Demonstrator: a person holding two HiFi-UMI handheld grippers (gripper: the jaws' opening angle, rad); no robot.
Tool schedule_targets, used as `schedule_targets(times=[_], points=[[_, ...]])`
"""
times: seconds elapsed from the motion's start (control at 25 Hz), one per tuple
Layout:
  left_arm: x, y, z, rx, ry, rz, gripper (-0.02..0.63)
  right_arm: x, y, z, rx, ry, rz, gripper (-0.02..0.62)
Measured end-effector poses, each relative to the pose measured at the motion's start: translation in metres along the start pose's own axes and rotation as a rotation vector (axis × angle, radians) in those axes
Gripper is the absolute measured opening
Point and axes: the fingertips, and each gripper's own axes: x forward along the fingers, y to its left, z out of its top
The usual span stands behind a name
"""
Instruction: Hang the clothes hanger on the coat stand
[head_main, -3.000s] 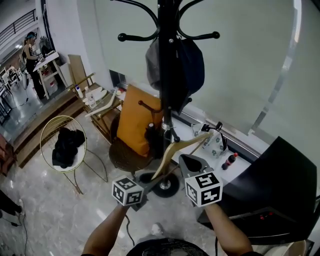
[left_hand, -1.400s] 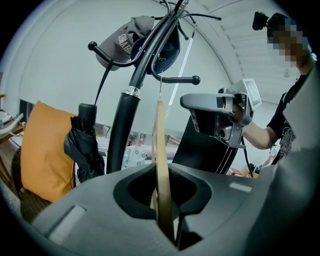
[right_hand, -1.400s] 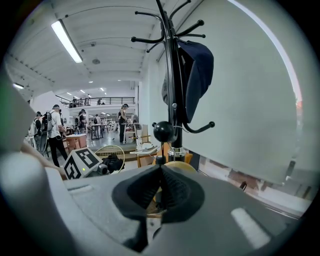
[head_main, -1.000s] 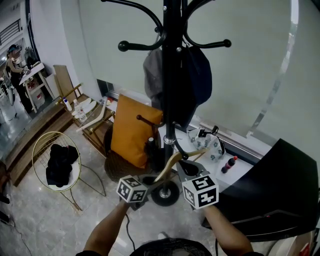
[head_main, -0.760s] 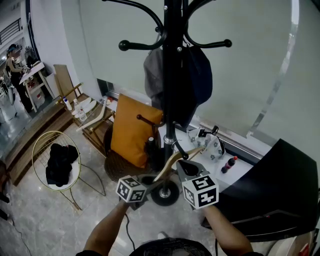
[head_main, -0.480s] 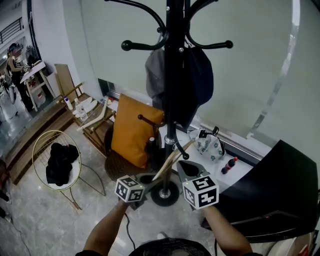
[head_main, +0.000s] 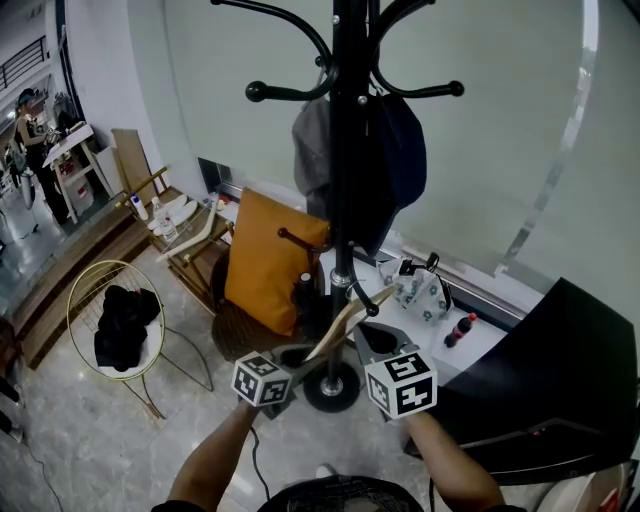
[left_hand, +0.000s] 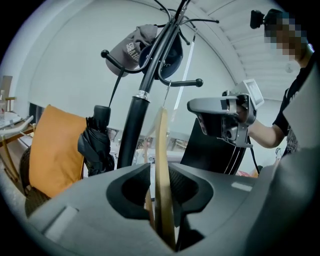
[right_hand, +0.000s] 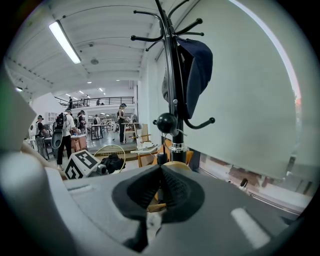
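The black coat stand (head_main: 342, 180) rises in front of me, its base on the floor between the grippers. A pale wooden clothes hanger (head_main: 340, 322) leans steeply against the pole, close to a low peg (head_main: 361, 300). I cannot tell whether its hook rests on a peg. My left gripper (head_main: 298, 358) is at the hanger's lower end. Its jaws are opening, and the hanger (left_hand: 162, 165) stands loosely between them. My right gripper (head_main: 378, 336) is shut on the hanger's upper part, and wood (right_hand: 156, 206) shows under the closed pads.
Two caps (head_main: 365, 150) hang on the stand, and a folded black umbrella (left_hand: 97, 145) hangs beside the pole. Left of the base are an orange cushion (head_main: 268, 262) and a gold wire basket (head_main: 115, 320) holding dark cloth. A black case (head_main: 540, 370) fills the right, and people stand far left.
The hanger has swung in towards the pole and stands steeper, its upper end nearer the low peg. Both grippers have stayed almost in place.
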Motion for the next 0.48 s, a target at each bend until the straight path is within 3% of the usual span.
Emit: schedule_targets(times=[0.12, 0.48], points=[[-0.004, 0.003, 0.002, -0.002, -0.016, 0.031, 0.113, -0.001, 0.001, -0.002, 0.006, 0.000, 0.003, 0.000], [-0.019, 0.004, 0.004, 0.004, -0.029, 0.094, 0.125, -0.006, 0.010, -0.006, 0.012, 0.001, 0.024, 0.000]])
